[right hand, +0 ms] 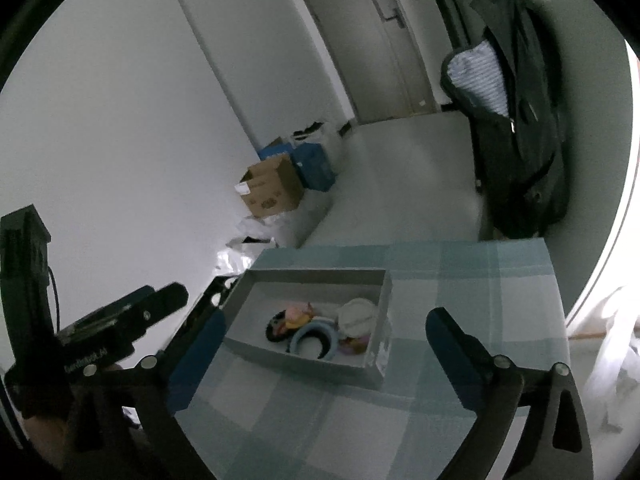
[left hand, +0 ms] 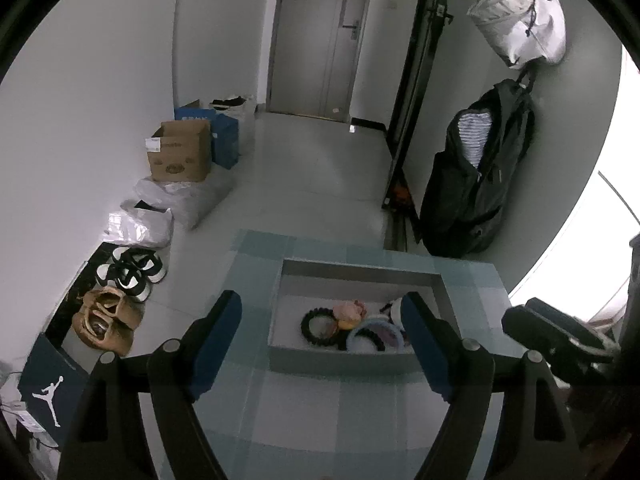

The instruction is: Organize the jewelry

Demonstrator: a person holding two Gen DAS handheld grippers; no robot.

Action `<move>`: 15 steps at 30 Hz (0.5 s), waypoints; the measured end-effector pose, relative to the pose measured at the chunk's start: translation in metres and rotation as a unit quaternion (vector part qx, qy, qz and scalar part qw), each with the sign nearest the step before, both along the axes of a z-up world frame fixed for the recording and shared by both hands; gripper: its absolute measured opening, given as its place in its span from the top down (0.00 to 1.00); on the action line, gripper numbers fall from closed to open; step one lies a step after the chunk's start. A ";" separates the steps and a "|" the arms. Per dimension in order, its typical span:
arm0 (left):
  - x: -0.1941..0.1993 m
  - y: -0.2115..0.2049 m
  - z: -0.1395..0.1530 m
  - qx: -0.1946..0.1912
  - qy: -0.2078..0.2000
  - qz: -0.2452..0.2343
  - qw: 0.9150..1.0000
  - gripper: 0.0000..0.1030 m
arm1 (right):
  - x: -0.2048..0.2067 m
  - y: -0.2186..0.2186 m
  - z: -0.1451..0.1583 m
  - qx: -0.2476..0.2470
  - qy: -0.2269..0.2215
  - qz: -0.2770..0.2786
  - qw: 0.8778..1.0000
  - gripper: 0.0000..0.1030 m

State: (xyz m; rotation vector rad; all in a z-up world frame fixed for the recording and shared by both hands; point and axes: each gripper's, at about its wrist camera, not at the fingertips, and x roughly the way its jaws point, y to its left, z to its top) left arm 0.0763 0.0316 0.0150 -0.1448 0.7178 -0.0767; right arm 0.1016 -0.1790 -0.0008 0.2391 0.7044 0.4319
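Note:
A grey open box (left hand: 276, 300) (right hand: 376, 344) sits on a blue-checked tablecloth (left hand: 320, 420) (right hand: 460, 280). Inside lie a black beaded bracelet (left hand: 310, 324) (right hand: 274, 330), a light blue ring (left hand: 360, 334) (right hand: 306, 340), a pink and orange piece (left hand: 350, 312) (right hand: 298, 314) and a white round item (right hand: 356, 316). My left gripper (left hand: 324, 316) is open and empty above the box's near side. My right gripper (right hand: 324, 332) is open and empty, held above the table near the box. The right gripper's body shows in the left wrist view (left hand: 556, 332).
On the floor to the left are shoes (left hand: 128, 272), a cardboard box (left hand: 180, 156) (right hand: 272, 188), plastic bags (left hand: 176, 200) and a blue shoebox (left hand: 48, 388). A black jacket (left hand: 476, 176) (right hand: 516, 120) hangs at the right. A door (left hand: 324, 32) stands at the back.

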 end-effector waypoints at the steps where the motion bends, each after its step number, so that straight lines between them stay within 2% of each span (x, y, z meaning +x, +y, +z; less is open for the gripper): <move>1: -0.002 0.001 0.000 0.002 -0.001 0.003 1.000 0.24 | -0.001 0.001 0.001 -0.002 -0.002 0.001 1.000 0.00; 15: -0.011 0.004 0.001 -0.002 -0.008 0.020 1.000 0.23 | -0.017 0.012 0.005 -0.027 -0.014 0.013 0.999 0.00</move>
